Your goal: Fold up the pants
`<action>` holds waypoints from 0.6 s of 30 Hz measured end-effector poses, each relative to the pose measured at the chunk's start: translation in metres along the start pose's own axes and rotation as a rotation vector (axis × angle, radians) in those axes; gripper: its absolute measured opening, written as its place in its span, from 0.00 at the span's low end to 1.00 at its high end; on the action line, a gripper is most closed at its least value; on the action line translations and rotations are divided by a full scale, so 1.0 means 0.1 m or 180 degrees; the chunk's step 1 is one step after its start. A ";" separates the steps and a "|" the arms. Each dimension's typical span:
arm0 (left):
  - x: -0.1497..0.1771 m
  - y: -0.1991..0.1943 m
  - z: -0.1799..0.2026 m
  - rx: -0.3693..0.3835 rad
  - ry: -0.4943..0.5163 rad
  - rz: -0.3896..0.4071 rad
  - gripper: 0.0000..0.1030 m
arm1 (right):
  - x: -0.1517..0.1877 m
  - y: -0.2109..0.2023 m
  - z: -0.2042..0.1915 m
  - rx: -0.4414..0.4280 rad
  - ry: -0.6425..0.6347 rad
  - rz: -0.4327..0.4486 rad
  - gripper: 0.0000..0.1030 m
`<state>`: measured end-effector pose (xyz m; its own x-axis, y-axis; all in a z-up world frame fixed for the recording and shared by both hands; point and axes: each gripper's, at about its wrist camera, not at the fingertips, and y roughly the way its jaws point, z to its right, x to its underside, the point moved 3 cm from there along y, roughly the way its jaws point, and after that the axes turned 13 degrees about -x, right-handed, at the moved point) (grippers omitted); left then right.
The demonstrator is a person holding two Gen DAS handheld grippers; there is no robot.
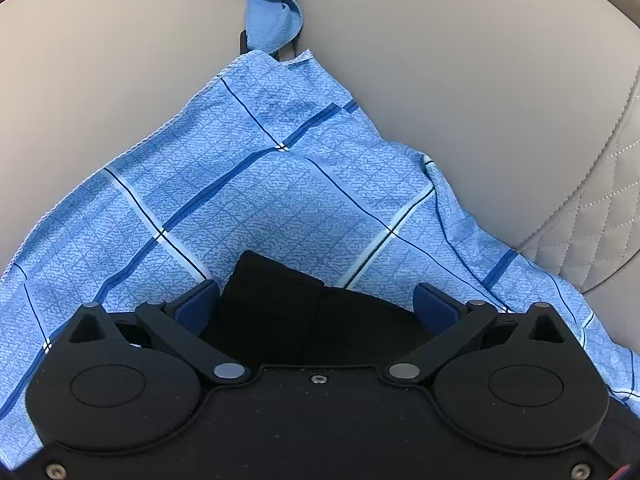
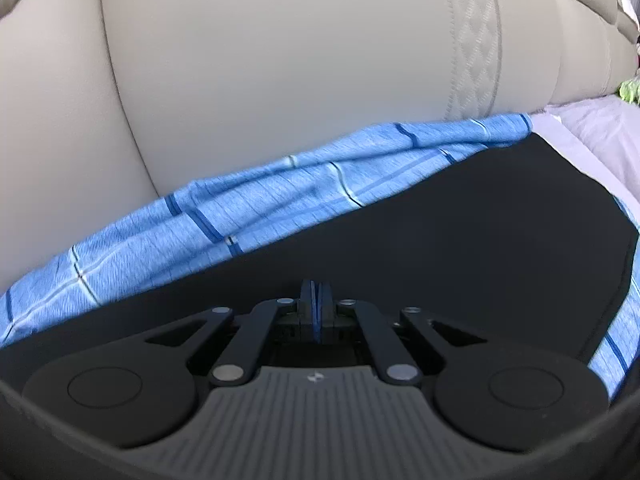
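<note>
Black cloth, the pants (image 2: 460,240), lies on a blue checked sheet (image 1: 280,184) spread over a tan leather sofa (image 1: 460,80). In the right wrist view the pants fill the low part of the pic, w/ the sheet showing behind them & the sofa back above. The right gripper (image 2: 316,300) has its fingers pressed together; a thin bit of cloth may be pinched there, but it's too dark to tell. The left gripper (image 1: 316,296) has its fingers wide apart, one on each side of a black corner of the pants that pokes up between them, not squeezed yet. What could go wrong: if the left fingers close too low, they could grab the sheet along w/ the pants, & then the sheet would lift too. If they catch just the tip, the soft cloth could slip out & the fold would go crooked. A light blue towel (image 1: 272,20) sits in the gap between the cushions, well apart.
</note>
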<state>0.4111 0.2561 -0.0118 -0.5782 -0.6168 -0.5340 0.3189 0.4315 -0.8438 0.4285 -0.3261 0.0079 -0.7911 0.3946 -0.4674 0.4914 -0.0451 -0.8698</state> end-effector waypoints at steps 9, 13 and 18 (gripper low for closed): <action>-0.02 0.00 -0.03 -0.0076 -0.0012 -0.0045 0.90 | -0.23 0.12 0.08 -0.0218 0.0517 -0.0285 0.74; -0.02 0.02 0.01 -0.0135 0.0049 -0.0038 0.94 | -0.29 0.37 -0.16 -0.0069 0.0488 -0.0448 0.78; 0.03 0.04 0.07 -0.0279 0.0248 0.0080 0.91 | -0.27 0.69 -0.42 0.0336 0.0144 -0.0523 0.92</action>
<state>0.4156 0.2510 -0.0170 -0.6286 -0.5535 -0.5464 0.2692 0.5043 -0.8205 0.4991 -0.3013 -0.0326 -0.8392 0.4454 -0.3121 0.3141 -0.0716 -0.9467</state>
